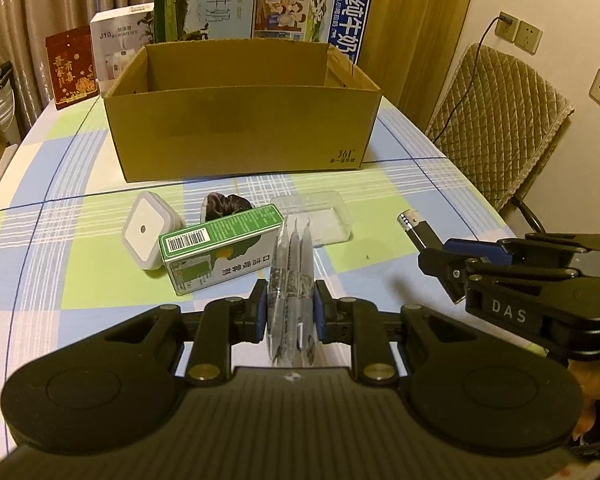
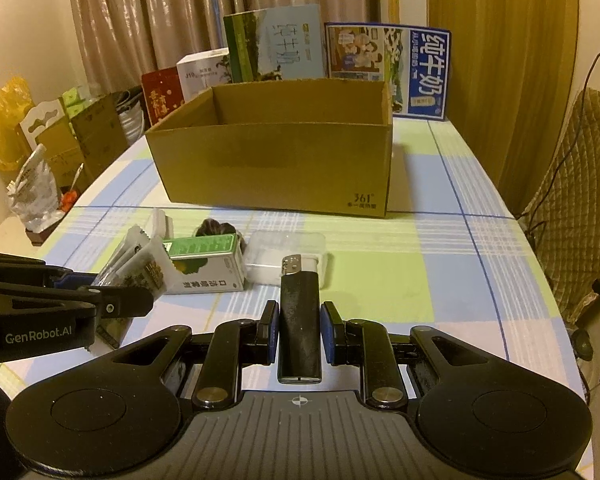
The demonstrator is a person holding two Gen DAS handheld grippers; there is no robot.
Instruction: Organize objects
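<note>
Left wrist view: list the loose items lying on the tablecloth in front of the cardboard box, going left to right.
White square device → green carton → clear plastic container. The dark bundle behind the carton is left out, since it overlaps it.

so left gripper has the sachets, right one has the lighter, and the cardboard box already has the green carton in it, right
Not quite. The green carton lies on the table in front of the cardboard box, as the left wrist view shows. The left gripper does hold the sachets, the right gripper the lighter.
</note>
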